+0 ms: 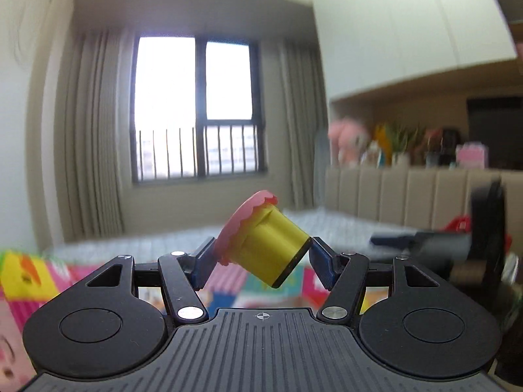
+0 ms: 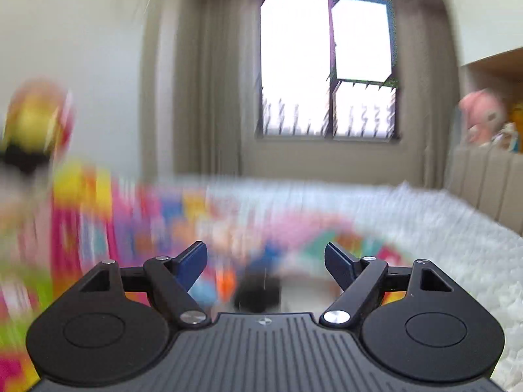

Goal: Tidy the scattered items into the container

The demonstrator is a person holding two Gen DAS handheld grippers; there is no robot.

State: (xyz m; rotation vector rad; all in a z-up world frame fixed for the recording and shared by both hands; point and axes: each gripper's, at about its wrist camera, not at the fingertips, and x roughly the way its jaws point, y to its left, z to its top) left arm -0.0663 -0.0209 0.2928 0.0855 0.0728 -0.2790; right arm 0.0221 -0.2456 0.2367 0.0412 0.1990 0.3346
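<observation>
The left hand-held gripper [image 1: 261, 258] gripped a yellow toy cylinder [image 1: 274, 248] by its ends, long axis tilted from ten toward four o'clock, pink cap [image 1: 243, 220] uppermost. The right hand-held gripper [image 2: 265, 261] stood open and empty. No container was visible, so the drop direction was unclear.

One yellow toy cylinder [image 1: 273, 248], two grippers [image 1: 261, 256] [image 2: 265, 263]

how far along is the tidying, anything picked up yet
Done: cannot tell, as no container shows in either view. In hand: the left gripper is shut on a yellow toy cylinder with a pink scalloped cap, held tilted above the colourful play mat. The right gripper is open with nothing between its fingers. Left: getting the cylinder into the container; blurred items remain on the mat.
</observation>
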